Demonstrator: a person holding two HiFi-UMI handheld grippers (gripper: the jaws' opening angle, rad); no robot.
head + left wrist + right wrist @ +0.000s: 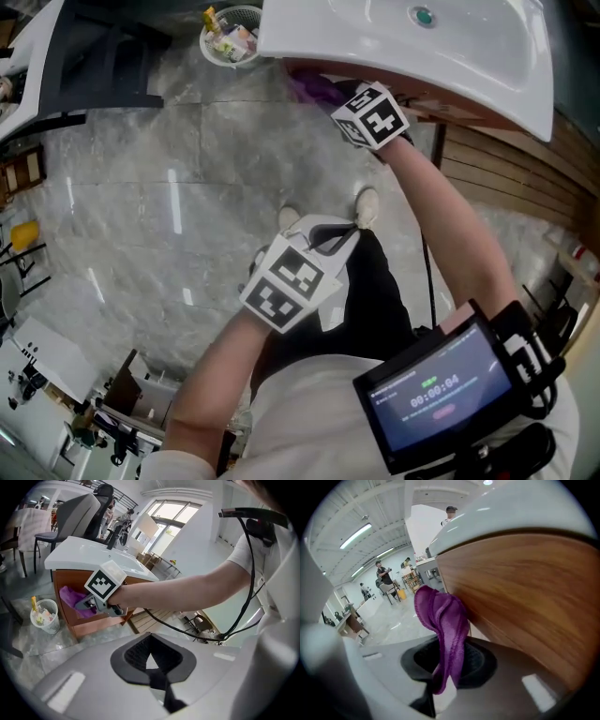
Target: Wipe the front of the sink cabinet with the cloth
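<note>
purple cloth (443, 620), wood-grain cabinet (525, 606), white sink (487, 66)

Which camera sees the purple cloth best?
The right gripper view: the purple fabric cloth fills its middle, pinched in the right gripper beside the brown wooden cabinet front. The left gripper view shows it small and far off; the head view shows only a scrap under the white basin.

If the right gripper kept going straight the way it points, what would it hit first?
Probably the cabinet front, with the gripped cloth leading; the gap between them is hard to judge.
</note>
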